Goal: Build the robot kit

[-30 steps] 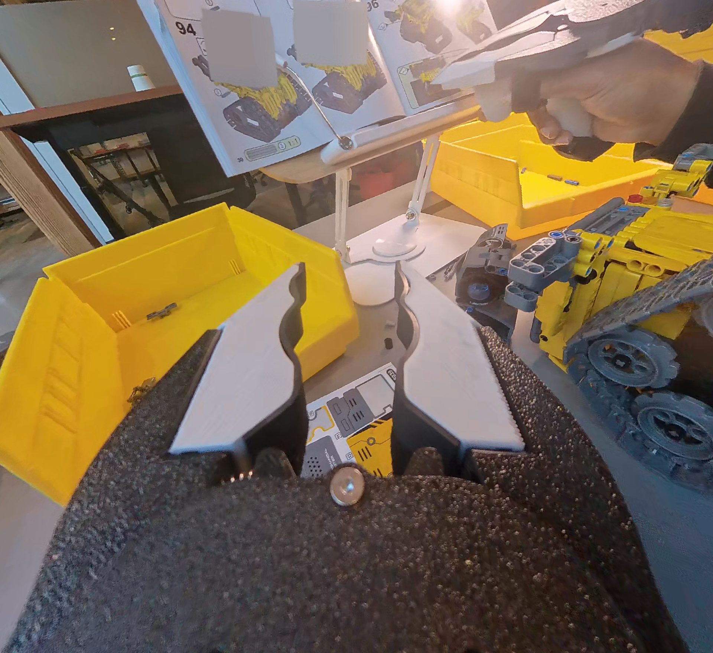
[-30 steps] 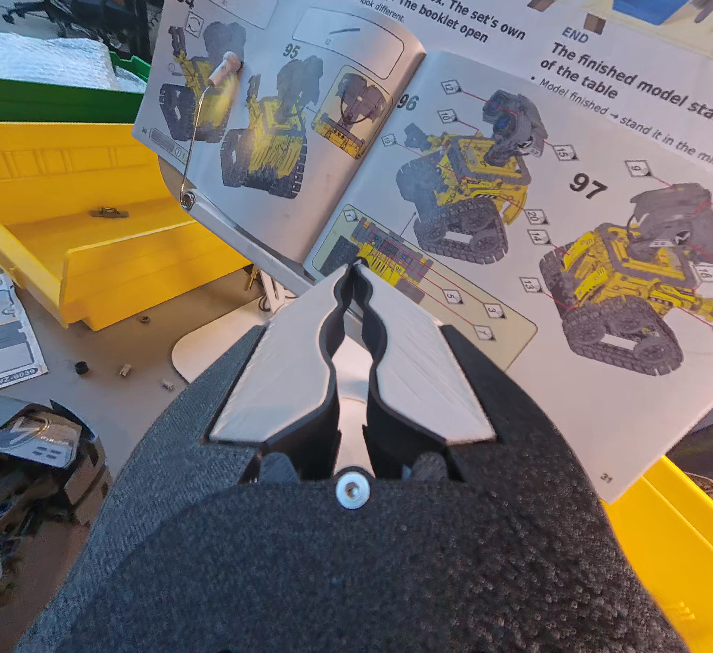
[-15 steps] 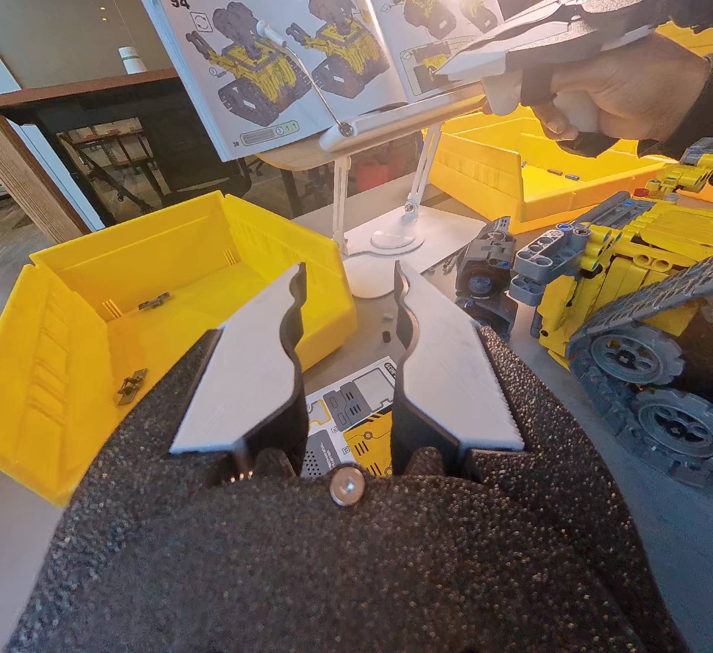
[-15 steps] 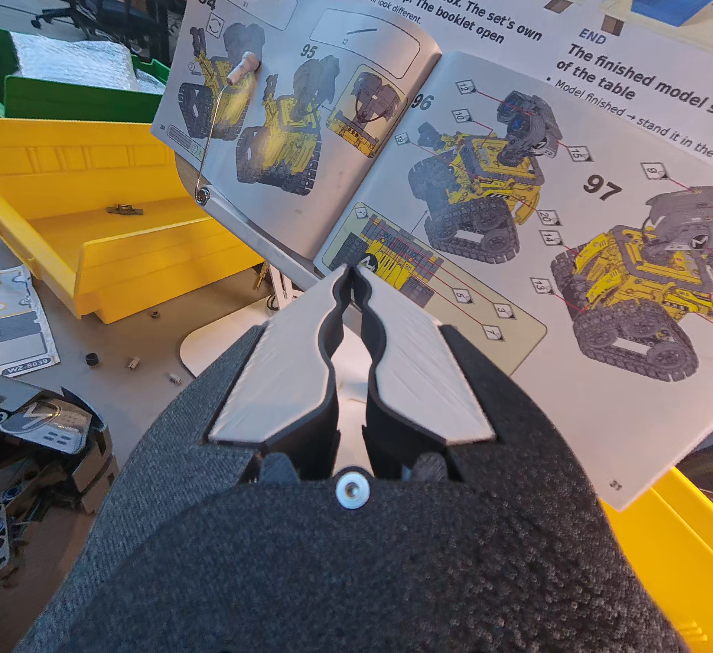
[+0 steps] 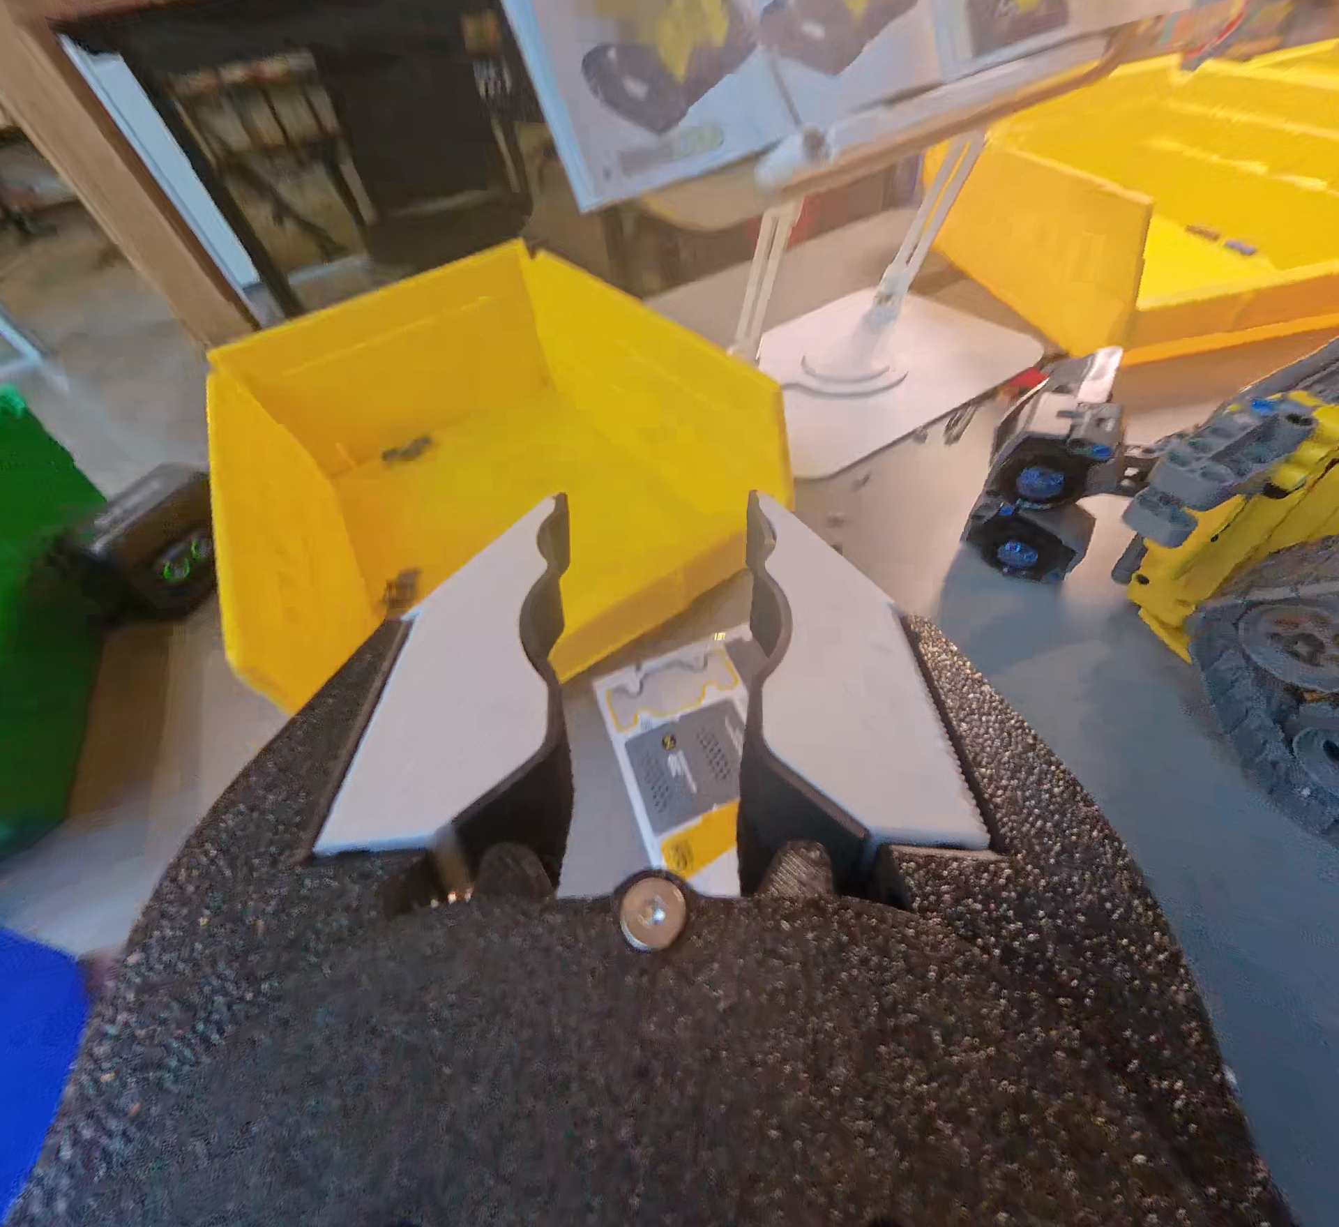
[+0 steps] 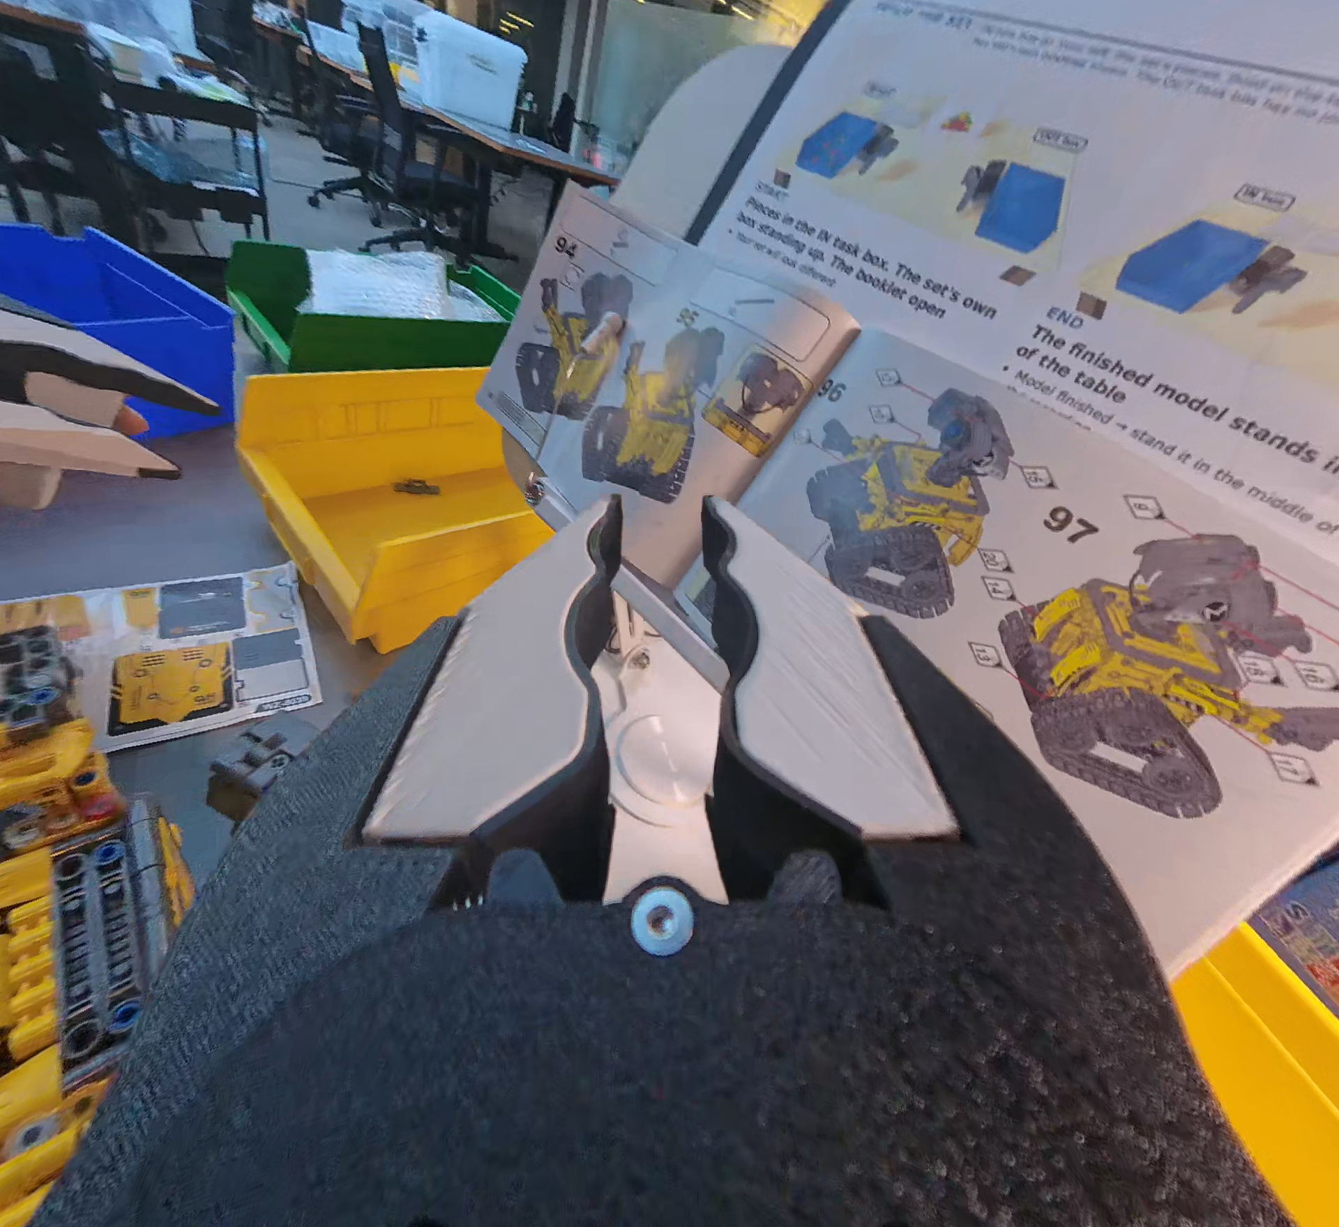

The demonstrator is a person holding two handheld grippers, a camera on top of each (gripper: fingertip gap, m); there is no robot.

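My left gripper (image 5: pixel 656 511) is open and empty above a sticker sheet (image 5: pixel 677 746) on the grey table, just in front of a yellow bin (image 5: pixel 507 467) that holds a few small dark pieces. My right gripper (image 6: pixel 661 512) is open and empty, close to the lower edge of an open instruction booklet (image 6: pixel 906 504) on a white stand (image 5: pixel 848 337). A yellow and grey tracked brick model (image 5: pixel 1246 540) stands at the right of the left wrist view. The left gripper also shows at the left edge of the right wrist view (image 6: pixel 156 438).
A second yellow bin (image 5: pixel 1159 235) stands behind the model. A blue bin (image 6: pixel 123 315) and a green bin (image 6: pixel 362 322) with bubble wrap stand beyond the first yellow bin. A printed sheet (image 6: pixel 1087 177) hangs behind the booklet. Chairs and desks fill the background. Some 30 centimeters of space lies between my two pairs of fingers.
My right gripper has opened, let go of the booklet page and pulled back from it. My left gripper has swung left and down toward the yellow bin, still open.
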